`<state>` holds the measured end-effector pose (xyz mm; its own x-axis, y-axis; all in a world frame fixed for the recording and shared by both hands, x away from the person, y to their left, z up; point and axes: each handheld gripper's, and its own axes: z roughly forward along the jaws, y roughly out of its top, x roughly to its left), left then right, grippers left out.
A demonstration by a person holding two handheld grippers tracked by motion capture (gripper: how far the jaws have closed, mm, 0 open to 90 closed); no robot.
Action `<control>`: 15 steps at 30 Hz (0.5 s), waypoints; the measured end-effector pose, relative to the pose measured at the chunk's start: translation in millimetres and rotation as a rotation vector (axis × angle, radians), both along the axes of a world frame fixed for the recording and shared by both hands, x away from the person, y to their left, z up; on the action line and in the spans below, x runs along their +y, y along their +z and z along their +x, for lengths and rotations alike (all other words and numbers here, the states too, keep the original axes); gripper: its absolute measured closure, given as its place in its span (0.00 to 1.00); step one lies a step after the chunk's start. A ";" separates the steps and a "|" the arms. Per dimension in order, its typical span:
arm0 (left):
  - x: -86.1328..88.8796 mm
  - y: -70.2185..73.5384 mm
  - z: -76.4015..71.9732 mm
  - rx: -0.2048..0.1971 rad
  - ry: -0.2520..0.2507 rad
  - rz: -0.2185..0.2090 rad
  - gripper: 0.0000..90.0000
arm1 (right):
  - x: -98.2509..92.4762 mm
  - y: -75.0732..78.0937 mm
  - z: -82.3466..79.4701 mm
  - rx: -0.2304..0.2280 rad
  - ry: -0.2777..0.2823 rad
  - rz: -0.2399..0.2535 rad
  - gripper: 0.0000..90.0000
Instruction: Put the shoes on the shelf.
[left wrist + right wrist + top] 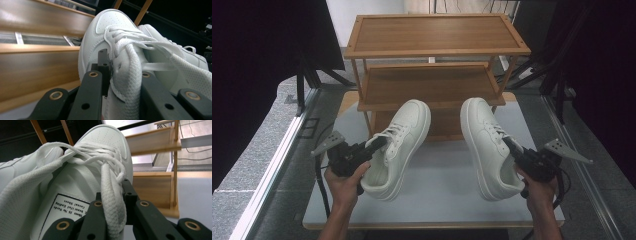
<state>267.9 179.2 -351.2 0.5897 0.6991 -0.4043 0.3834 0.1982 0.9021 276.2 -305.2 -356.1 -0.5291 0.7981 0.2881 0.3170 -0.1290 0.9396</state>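
**Pair of white sneakers held aloft before wooden shoe rack**

Left gripper [374, 146] clamped on the collar of the left sneaker [399, 145], jaws nearly closed around the padded edge and laces. Right gripper [512, 148] pinched the same way on the right sneaker [487, 145]. Both shoes apparently lifted clear of the grey table [442, 175], soles tilted outward, toes pointing away toward the shoe rack [432, 75] straight ahead. Long axis of each shoe running from gripper to rack, heels nearest the hands. Middle shelf directly beyond the toes, so likely a forward push next, toes leading.
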 end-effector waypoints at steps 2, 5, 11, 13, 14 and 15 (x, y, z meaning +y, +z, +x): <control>-4.9 9.4 9.2 -0.008 0.008 -0.009 0.90 | 1.8 10.4 9.0 -0.005 -0.011 0.011 0.94; -7.8 19.9 21.4 -0.012 0.012 -0.014 0.90 | 4.2 21.4 19.0 -0.005 -0.034 0.026 0.94; -11.7 38.0 41.1 -0.022 0.042 -0.003 0.90 | 13.3 43.5 43.4 -0.008 -0.043 0.017 0.94; -11.9 42.5 57.0 0.001 0.037 -0.042 0.90 | 17.0 49.4 52.4 -0.004 -0.042 0.018 0.94; -11.9 42.5 57.0 0.001 0.037 -0.042 0.90 | 17.0 49.4 52.4 -0.004 -0.042 0.018 0.94; -13.4 44.4 64.3 0.000 0.054 -0.047 0.90 | 21.2 54.1 61.3 0.002 -0.044 0.019 0.94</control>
<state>332.2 165.9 -306.8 0.5520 0.7099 -0.4375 0.3710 0.2608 0.8913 337.5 -284.1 -302.1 -0.4933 0.8147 0.3048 0.3126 -0.1610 0.9361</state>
